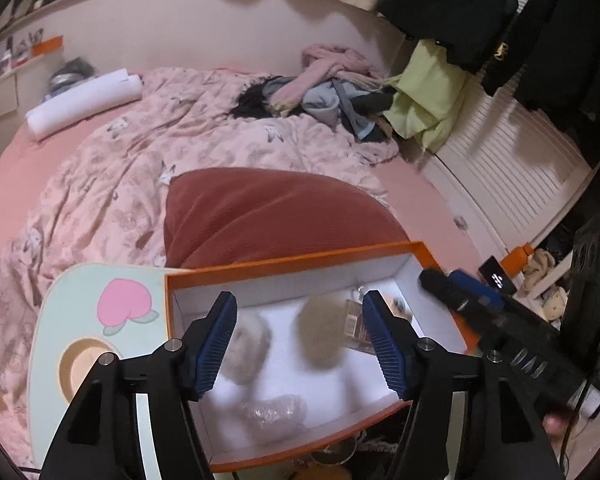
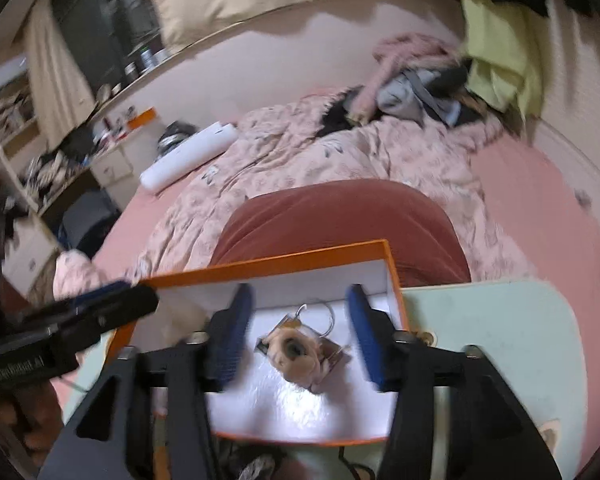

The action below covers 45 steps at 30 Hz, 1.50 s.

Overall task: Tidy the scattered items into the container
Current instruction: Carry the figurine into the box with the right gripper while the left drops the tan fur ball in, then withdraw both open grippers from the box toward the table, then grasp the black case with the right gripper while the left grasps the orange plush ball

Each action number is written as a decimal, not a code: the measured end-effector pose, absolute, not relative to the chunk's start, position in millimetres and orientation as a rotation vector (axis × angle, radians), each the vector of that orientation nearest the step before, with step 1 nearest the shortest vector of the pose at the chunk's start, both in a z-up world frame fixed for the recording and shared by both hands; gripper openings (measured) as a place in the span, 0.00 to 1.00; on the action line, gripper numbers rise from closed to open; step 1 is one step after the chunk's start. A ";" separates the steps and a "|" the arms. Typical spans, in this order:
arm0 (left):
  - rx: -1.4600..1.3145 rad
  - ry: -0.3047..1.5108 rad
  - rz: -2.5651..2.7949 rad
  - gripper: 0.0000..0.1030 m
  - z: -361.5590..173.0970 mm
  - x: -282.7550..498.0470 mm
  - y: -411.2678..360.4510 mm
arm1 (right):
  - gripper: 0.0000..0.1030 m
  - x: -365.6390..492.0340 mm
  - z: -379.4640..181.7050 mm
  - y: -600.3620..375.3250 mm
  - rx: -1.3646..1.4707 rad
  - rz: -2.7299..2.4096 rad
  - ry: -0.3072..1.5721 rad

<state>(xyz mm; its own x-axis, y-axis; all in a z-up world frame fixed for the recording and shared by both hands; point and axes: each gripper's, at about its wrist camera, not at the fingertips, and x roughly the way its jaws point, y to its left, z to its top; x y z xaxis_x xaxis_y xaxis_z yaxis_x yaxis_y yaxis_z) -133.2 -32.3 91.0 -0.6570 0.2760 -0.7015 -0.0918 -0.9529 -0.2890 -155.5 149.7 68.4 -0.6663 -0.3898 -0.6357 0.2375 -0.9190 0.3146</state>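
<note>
Both my left tongs (image 1: pixel 300 340) and right tongs (image 2: pixel 298 332) gape empty above the orange box (image 1: pixel 284 266) holding fluffy beige pompoms (image 1: pixel 324 332).

The open orange cardboard box (image 1: pixel 288 266) sits on the pale green tray table with a peach print (image 1: pixel 100 320), at the near edge of the bed. Inside it, two beige fluffy pom-poms (image 1: pixel 320 330) lie side by side, with a crumpled clear plastic wrap (image 1: pixel 272 410) in front of them and a small carded keyring packet (image 2: pixel 300 350) to their right. Behind the box lies a rust-red cushion (image 1: pixel 268 216), and beyond that the pink patterned duvet (image 1: pixel 148 168). A white rolled sheet (image 1: pixel 84 102) lies far left, and a heap of clothes (image 1: pixel 332 92) far right.
</note>
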 end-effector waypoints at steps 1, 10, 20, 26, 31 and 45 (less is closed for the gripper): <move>-1.184 -0.340 2.667 0.64 89.2 -129.3 -34.5 | 0.69 -153.5 69.8 154.4 1.029 -2.582 -0.321; -1.135 -0.309 2.703 0.76 104.6 -81.4 -39.6 | 0.69 -113.3 91.5 160.7 0.949 -2.609 -0.239; -1.236 -0.101 2.686 0.88 60.3 5.9 -18.1 | 0.69 -29.0 59.4 160.5 1.065 -2.639 -0.016; -1.374 -0.099 2.696 0.88 16.5 21.6 -15.4 | 0.70 5.9 26.7 161.4 1.184 -2.613 0.070; -1.391 0.023 2.714 1.00 6.0 24.1 -5.3 | 0.71 19.4 6.7 153.7 1.224 -2.637 0.180; -1.355 0.018 2.736 1.00 2.7 25.6 -8.3 | 0.87 22.1 -1.8 155.9 1.175 -2.675 0.169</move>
<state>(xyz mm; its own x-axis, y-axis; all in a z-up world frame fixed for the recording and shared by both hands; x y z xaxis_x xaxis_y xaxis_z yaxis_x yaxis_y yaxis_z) 25.6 -8.3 2.7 -0.6030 0.0743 -0.7943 -0.0847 -0.9960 -0.0289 22.1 155.9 -1.8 -0.6582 -0.1492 -0.7379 0.2410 -0.9703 -0.0188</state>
